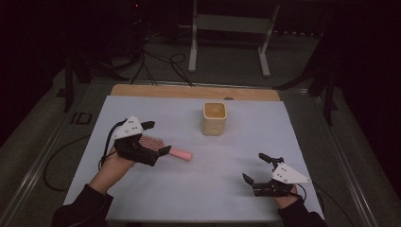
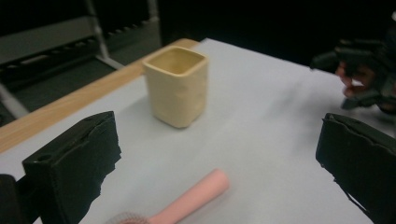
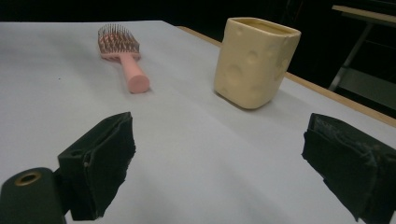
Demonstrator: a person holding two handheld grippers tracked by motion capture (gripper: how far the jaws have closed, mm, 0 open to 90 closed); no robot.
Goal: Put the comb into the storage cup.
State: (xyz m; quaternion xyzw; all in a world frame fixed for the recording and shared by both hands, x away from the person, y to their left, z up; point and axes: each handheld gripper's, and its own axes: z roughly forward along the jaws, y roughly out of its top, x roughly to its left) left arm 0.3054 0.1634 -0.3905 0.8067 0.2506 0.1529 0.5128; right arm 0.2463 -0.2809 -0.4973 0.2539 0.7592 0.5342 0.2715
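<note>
- A pink hairbrush [image 1: 163, 148] lies flat on the white table cover [image 1: 198, 189], left of the middle, bristles up. Its handle points toward 3 o'clock and its bristled head sits at the 9 o'clock end, in the high view.
- The left gripper [image 1: 156, 138] hangs over the brush head with its jaws spread wide, one on each side of the brush and gripping nothing. In the left gripper view the jaws stand far apart, and the pink handle runs out between them with bare cover on both sides.
- Whether either jaw touches the brush cannot be told.
- The person's left hand [image 1: 113, 161] holds that gripper from the 7 o'clock side, and a dark sleeve [image 1: 82, 208] reaches the bottom edge.
- A cream square cup [image 1: 214, 118] stands upright at about 1 o'clock from the brush, well apart from it and near the far side of the cover. Its walls carry round dimples, seen in the right gripper view.
- The right gripper [image 1: 253, 168] is at about 4 o'clock from the brush, well apart, near the front right of the cover. Its jaws are wide apart and hold nothing.
- The right gripper looks toward the brush and cup.
- A wooden table edge [image 1: 189, 91] shows beyond the cover at 12 o'clock.
- Farther off are black cables [image 1: 161, 61] on the floor and a pale metal frame [image 1: 231, 28].
</note>
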